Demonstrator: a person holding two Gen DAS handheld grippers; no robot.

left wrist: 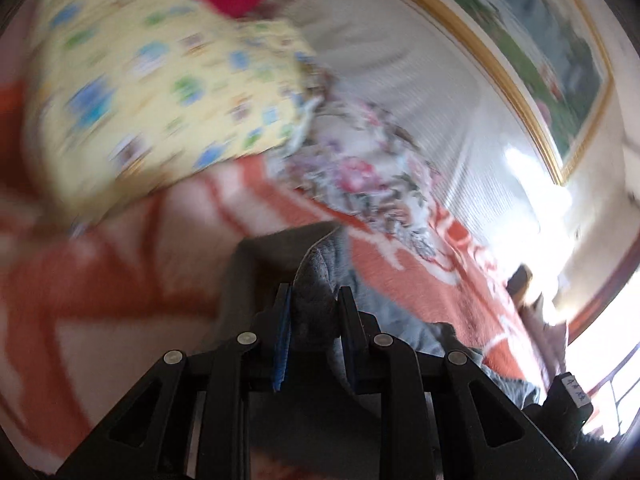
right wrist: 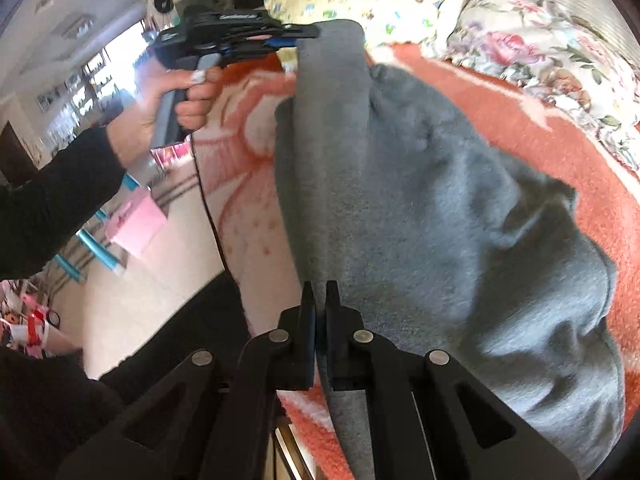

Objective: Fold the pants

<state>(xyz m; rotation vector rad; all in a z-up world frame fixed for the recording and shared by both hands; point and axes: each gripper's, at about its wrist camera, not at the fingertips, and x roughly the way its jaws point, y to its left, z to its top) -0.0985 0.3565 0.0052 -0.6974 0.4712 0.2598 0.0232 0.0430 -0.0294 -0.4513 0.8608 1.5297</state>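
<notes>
In the right wrist view, the right gripper (right wrist: pixel 319 300) sits at 6 o'clock with its two fingers nearly together, pinching an edge of the grey pants (right wrist: pixel 420 208). The pants rise from there toward 12 o'clock as a taut band, while the rest sags in a heap toward 4 o'clock over the orange and white blanket (right wrist: pixel 520 120). At 11 o'clock the left gripper (right wrist: pixel 308 34), held in the person's left hand (right wrist: pixel 160 96), clamps the far end of that band. White lettering on its black body is too blurred to read. Beyond the pants, from 12 to 2 o'clock, lie a yellow patterned pillow (right wrist: pixel 360 4) and a floral pillow (right wrist: pixel 532 44). At 9 o'clock, down on the floor, sits a pink box (right wrist: pixel 136 220).

The left wrist view is blurred. Its own gripper (left wrist: pixel 314 300) at 6 o'clock has the fingers closed on a bunch of pants fabric (left wrist: pixel 316 280) that stands up between them. A small white label (left wrist: pixel 574 394) at 4 o'clock carries handwriting too small to read. The blanket (left wrist: pixel 140 248) fills the middle, with the yellow pillow (left wrist: pixel 152 92) at 10 o'clock and the floral pillow (left wrist: pixel 360 164) just beside it. Only this view shows a gold-framed picture (left wrist: pixel 540 52) at 1 o'clock; only the other shows the person's arm and the room.
</notes>
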